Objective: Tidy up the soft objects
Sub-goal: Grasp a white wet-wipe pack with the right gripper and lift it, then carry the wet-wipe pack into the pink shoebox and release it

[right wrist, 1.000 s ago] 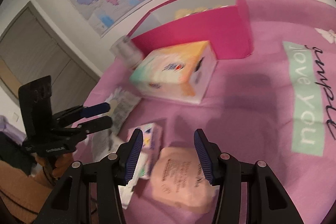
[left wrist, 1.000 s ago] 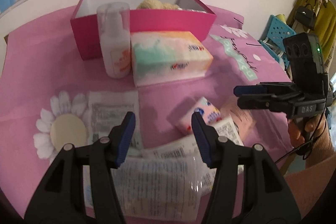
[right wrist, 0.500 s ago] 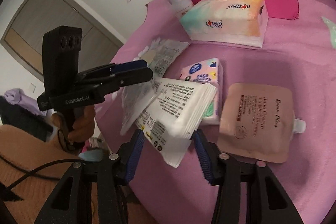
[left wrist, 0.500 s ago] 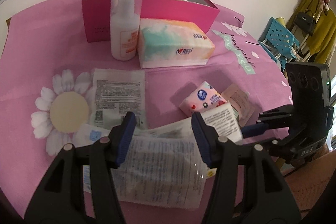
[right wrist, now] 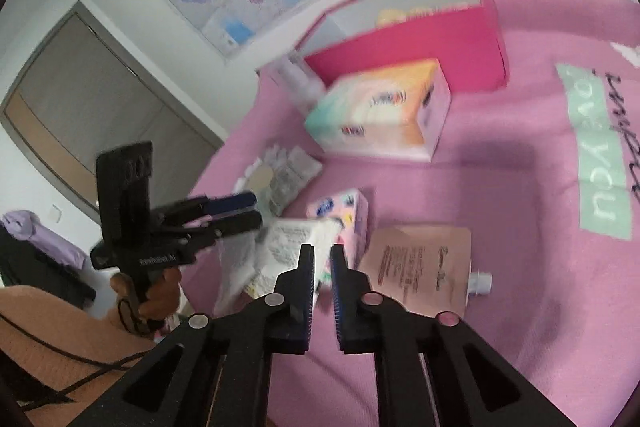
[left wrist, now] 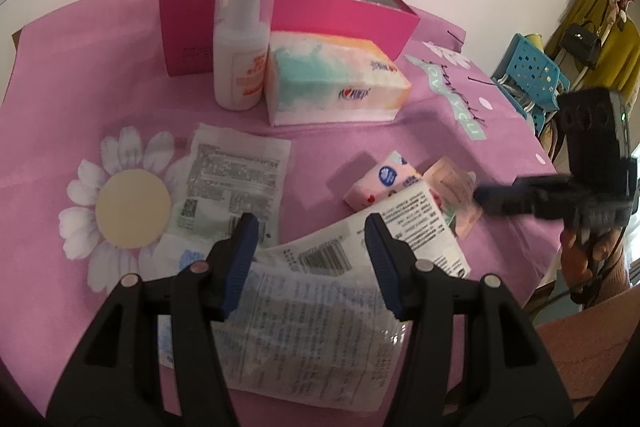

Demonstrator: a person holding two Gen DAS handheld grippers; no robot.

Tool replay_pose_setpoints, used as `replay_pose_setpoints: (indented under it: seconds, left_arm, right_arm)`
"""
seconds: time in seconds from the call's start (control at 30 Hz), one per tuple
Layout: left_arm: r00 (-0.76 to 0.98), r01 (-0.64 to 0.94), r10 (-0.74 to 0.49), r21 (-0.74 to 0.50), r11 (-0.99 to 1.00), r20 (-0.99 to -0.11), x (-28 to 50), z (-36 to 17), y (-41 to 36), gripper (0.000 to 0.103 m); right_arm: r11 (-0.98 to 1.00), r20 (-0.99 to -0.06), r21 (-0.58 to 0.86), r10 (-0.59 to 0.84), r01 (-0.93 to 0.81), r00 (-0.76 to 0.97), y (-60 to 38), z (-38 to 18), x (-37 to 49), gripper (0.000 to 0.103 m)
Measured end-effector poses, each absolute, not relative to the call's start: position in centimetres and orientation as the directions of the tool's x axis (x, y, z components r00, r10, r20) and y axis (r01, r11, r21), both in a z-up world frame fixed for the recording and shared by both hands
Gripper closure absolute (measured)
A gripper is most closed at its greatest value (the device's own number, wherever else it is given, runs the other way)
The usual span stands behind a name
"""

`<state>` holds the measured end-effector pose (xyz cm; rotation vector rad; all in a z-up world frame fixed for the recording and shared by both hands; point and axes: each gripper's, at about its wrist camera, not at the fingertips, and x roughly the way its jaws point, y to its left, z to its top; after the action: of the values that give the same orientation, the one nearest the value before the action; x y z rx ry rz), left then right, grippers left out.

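Left wrist view: the left tongs [left wrist: 308, 239] are seen spread, pointing down at a clear printed sachet [left wrist: 304, 323] lying flat on the pink tabletop [left wrist: 80, 75]; nothing is pinched between them. A white printed pack [left wrist: 404, 227] is raised off the cloth on its right side, its long axis running from the lower left up toward the right tongs [left wrist: 480, 195]. Behind it a small pink tissue packet [left wrist: 380, 183] lies flat, with a beige pouch [left wrist: 452, 179] just beside it. Farther back a large tissue pack [left wrist: 336, 83] is set lengthwise in front of the pink box [left wrist: 340, 15], beside an upright pump bottle [left wrist: 242, 43].

In the right wrist view, the right tongs [right wrist: 322, 259] are seen closing, almost pressed together, with the edge of the white printed pack [right wrist: 288, 247] between them; whether the pads already press on it cannot be told. The beige pouch [right wrist: 420, 263] is laid with its spout pointing right.
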<state>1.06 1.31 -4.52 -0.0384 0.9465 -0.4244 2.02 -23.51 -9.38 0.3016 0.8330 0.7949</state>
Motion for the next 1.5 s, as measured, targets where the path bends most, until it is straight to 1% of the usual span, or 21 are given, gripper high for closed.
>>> replay_pose_setpoints:
  seconds: [0.07,0.1,0.2,0.23,0.27,0.33,0.47,0.57,0.67,0.77,0.9,1.07,1.23,1.33,1.5]
  left_arm:
    - [0.502,0.331,-0.376,-0.228,0.916,-0.779,1.2,-4.8,1.5,0.046]
    - [0.5,0.327,-0.377,-0.233,0.916,-0.779,1.2,-4.8,1.6,0.046]
    - [0.496,0.324,-0.375,-0.234,0.917,-0.783,1.2,-5.1,1.7,0.046]
    - [0.495,0.323,-0.373,-0.232,0.917,-0.785,1.2,-5.1,1.6,0.046]
    - [0.494,0.322,-0.371,-0.231,0.918,-0.786,1.2,-5.2,1.7,0.046]
    - [0.498,0.318,-0.368,-0.229,0.92,-0.785,1.1,-5.1,1.8,0.046]
    - [0.502,0.308,-0.394,-0.267,0.913,-0.77,1.2,-4.8,2.5,0.046]
    - [0.497,0.313,-0.405,-0.277,0.908,-0.767,1.3,-4.8,2.4,0.046]
    - [0.47,0.335,-0.434,-0.3,0.893,-0.768,1.2,-5.0,2.0,0.046]
    - [0.397,0.375,-0.505,-0.367,0.851,-0.766,1.3,-5.8,1.0,0.046]
    - [0.315,0.4,-0.55,-0.417,0.816,-0.774,2.0,-7.1,-0.8,0.046]
    - [0.298,0.403,-0.571,-0.442,0.802,-0.764,2.7,-7.2,-1.8,0.046]
    - [0.328,0.413,-0.544,-0.401,0.818,-0.773,2.6,-6.2,-2.2,0.048]
    - [0.358,0.424,-0.54,-0.382,0.821,-0.762,2.7,-4.8,-2.2,0.049]
    - [0.444,0.449,-0.518,-0.32,0.835,-0.731,3.8,-0.8,-2.2,0.049]
  right_arm:
    - [0.667,-0.572,0.554,0.74,-0.498,0.354,-22.6,-10.6,2.1,0.057]
    - [0.661,-0.579,0.566,0.744,-0.493,0.333,-22.3,-11.2,1.9,0.055]
    - [0.626,-0.57,0.606,0.772,-0.49,0.281,-20.8,-12.3,1.6,0.056]
    - [0.612,-0.564,0.618,0.782,-0.494,0.264,-20.4,-12.5,1.6,0.062]
    - [0.606,-0.563,0.619,0.786,-0.501,0.255,-19.8,-12.6,1.6,0.076]
    - [0.606,-0.569,0.599,0.782,-0.523,0.254,-19.2,-12.4,1.4,0.078]
    - [0.617,-0.533,0.553,0.779,-0.56,0.331,-20.1,-10.0,0.6,0.088]
    - [0.664,-0.516,0.512,0.745,-0.545,0.423,-21.9,-8.4,1.0,0.09]
    - [0.699,-0.516,0.519,0.715,-0.491,0.472,-23.8,-8.7,2.2,0.09]
    - [0.715,-0.52,0.542,0.699,-0.443,0.492,-25.2,-9.6,2.9,0.09]
    - [0.709,-0.519,0.567,0.703,-0.42,0.486,-25.8,-10.3,3.3,0.089]
    - [0.705,-0.523,0.574,0.707,-0.416,0.476,-26.3,-11.0,3.8,0.088]
    - [0.713,-0.527,0.56,0.7,-0.422,0.482,-25.4,-11.0,3.8,0.088]
    - [0.714,-0.522,0.541,0.7,-0.445,0.488,-25.0,-10.2,3.6,0.088]
    - [0.709,-0.483,0.498,0.705,-0.5,0.52,-24.6,-7.2,3.6,0.088]
